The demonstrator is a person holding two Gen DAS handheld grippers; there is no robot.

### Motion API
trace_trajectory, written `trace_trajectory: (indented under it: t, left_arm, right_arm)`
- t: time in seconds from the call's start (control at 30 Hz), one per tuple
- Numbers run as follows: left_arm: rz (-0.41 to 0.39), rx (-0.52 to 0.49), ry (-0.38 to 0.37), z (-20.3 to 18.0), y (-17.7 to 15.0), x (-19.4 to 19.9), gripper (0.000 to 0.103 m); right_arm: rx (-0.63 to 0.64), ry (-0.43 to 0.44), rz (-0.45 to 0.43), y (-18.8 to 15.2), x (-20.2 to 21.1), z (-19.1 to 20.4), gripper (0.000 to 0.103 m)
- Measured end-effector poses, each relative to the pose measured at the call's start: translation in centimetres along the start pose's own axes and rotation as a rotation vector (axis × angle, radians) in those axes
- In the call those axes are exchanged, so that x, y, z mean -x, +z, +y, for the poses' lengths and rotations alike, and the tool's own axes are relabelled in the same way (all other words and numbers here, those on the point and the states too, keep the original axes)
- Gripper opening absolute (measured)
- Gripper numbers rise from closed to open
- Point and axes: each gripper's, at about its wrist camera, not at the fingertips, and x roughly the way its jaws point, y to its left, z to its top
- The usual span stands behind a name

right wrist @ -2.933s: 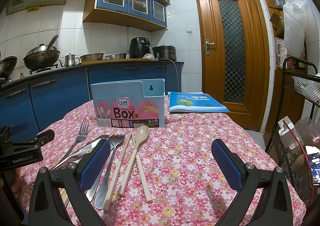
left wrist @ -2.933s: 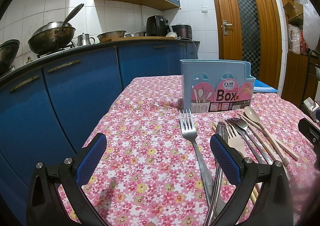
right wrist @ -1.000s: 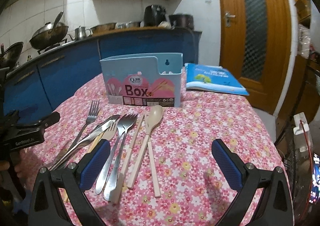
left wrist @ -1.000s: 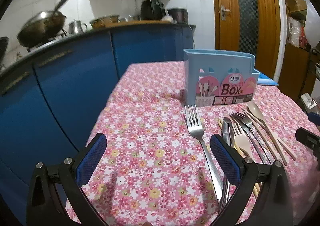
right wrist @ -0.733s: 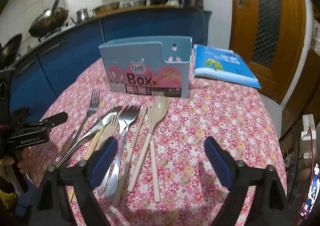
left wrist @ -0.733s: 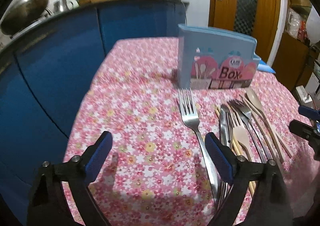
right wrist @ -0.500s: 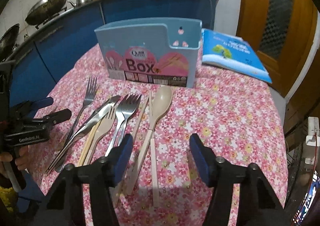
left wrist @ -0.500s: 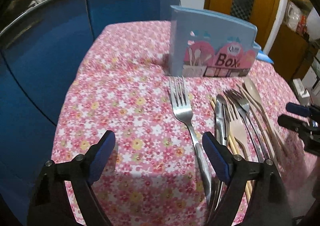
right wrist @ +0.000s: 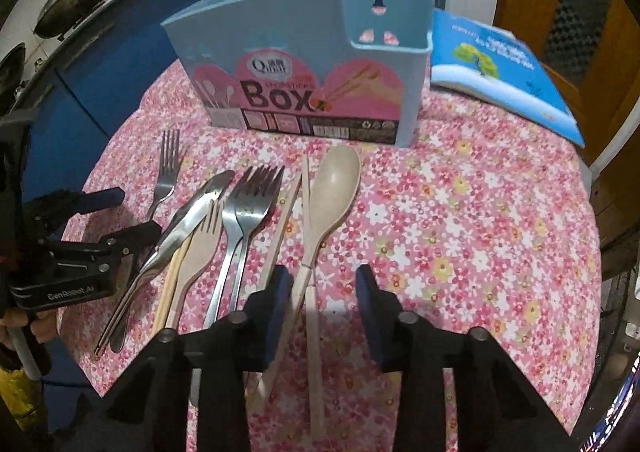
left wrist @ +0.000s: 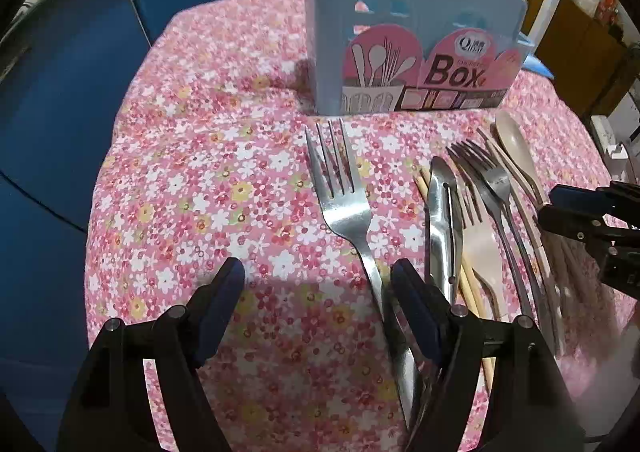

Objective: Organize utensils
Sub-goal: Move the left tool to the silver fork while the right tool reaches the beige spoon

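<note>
While nothing has gone into the utensil box yet, left wrist view shows the job as barely begun: every piece lies flat on the floral tablecloth in front of it. Lone steel fork sits apart from the rest; its handle runs down just inside the right-hand pad of the left gripper, whose jaws are closing w/ only cloth and that handle between them, nothing pinched. Beside it: table knife, beige fork, wooden chopsticks, two stacked steel forks, beige spoon. Box interior can't be seen from this angle.

Right wrist view: box stands upright at the table's far side, label facing the camera; the open narrow compartment at its right end looks empty, the wider part is hidden behind the front wall. Right gripper is closing its jaws astride the spoon handle and a beige chopstick, pads not yet touching. Blue booklet lies right of the box, not part of the sort. Left to do, I'd say: all of it
</note>
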Motion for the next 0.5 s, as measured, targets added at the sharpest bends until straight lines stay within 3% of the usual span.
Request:
trace_trajectory:
  t: [0.13, 0.2, 0.47, 0.5]
  left_arm:
    - [0.055, -0.020, -0.008, -0.3, 0.9, -0.2, 0.073]
    - [0.060, -0.032, -0.016, -0.6, 1.1, -0.1, 0.063]
    - [0.045, -0.045, -0.069, -1.5, 0.2, 0.7, 0.014]
    - [0.050, -0.031, -0.079, -1.3, 0.0, 0.8, 0.014]
  right_arm:
    - [-0.006, 0.016, 0.012, 0.8, -0.4, 0.0, 0.021]
    - [-0.015, 0.030, 0.020, 1.3, -0.7, -0.1, 0.011]
    - [-0.056, 0.045, 0.006, 0.5, 0.7, -1.1, 0.008]
    - [-0.063, 0.044, 0.000, 0.3, 1.1, -1.4, 0.008]
